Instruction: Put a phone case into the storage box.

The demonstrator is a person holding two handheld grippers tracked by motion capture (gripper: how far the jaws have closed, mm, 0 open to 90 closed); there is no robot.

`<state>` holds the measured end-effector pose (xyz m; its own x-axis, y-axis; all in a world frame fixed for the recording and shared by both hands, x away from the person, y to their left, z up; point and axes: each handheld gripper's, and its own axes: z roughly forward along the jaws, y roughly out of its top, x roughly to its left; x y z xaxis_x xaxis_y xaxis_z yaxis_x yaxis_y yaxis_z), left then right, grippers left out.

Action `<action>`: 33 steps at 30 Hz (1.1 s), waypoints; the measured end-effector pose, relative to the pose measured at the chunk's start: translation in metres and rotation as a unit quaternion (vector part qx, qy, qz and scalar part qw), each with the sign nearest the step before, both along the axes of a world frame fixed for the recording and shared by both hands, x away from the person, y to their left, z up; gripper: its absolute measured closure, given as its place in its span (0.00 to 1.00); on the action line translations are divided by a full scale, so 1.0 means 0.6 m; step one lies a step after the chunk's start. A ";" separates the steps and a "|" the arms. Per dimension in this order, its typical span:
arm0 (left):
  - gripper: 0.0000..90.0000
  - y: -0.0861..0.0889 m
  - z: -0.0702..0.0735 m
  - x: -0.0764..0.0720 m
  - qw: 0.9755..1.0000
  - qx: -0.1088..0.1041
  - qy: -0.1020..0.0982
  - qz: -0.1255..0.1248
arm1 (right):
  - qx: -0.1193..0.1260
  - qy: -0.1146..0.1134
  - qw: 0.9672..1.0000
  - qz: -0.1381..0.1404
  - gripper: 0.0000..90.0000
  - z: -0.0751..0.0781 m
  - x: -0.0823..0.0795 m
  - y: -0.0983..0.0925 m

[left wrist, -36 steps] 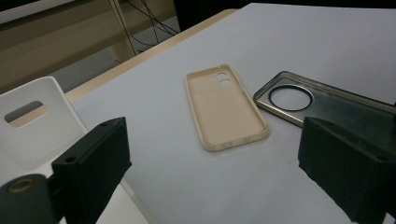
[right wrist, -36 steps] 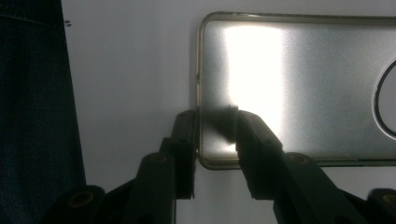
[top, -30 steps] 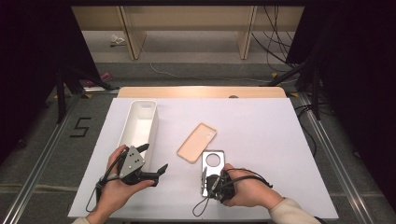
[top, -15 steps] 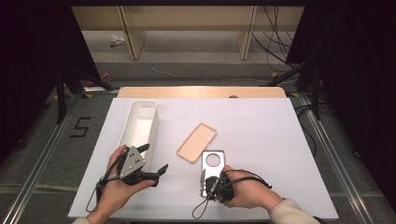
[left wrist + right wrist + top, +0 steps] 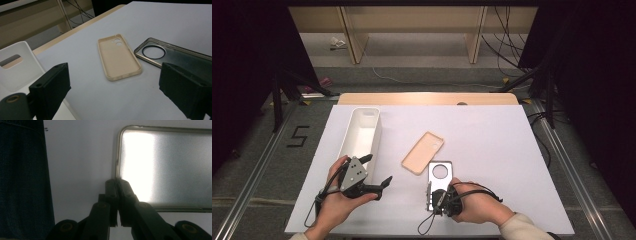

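A smoky transparent phone case with a round camera hole lies flat near the table's front. My right gripper has just been closing its jaws. In the right gripper view they meet, as my right gripper, on the case's rim near a corner. A beige phone case lies open side up just beyond it. My left gripper is held open to the left, and nothing is between its fingers. The left gripper view looks past my left gripper at the beige case and the transparent case.
A long white bin stands at the left of the white table, close to my left hand; its slotted end is at the left gripper view's left edge. Dark blue fabric fills the left of the right gripper view.
The right gripper's jaws have closed on the transparent case's edge. Both hands and both cases stay where they were.
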<state>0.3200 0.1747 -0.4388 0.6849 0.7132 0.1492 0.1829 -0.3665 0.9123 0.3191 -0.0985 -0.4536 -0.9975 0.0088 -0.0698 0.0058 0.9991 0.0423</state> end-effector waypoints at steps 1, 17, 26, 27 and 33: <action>0.11 0.000 0.000 0.000 1.000 0.000 -0.001 0.000 | -0.001 0.001 1.000 -0.002 0.97 0.000 -0.001 0.000; 0.11 0.000 0.000 0.000 1.000 0.000 -0.001 0.001 | 0.003 0.005 1.000 -0.002 0.98 0.001 0.000 -0.003; 0.11 0.000 0.000 0.000 1.000 -0.001 -0.001 0.001 | 0.010 -0.001 1.000 0.000 0.99 0.006 -0.001 -0.005; 0.11 0.000 0.000 0.000 1.000 -0.001 -0.001 0.001 | 0.012 -0.002 1.000 0.000 0.99 0.007 -0.001 -0.006; 0.11 0.001 0.001 0.000 1.000 -0.001 -0.003 0.002 | 0.021 -0.013 1.000 -0.007 0.99 0.014 0.000 -0.010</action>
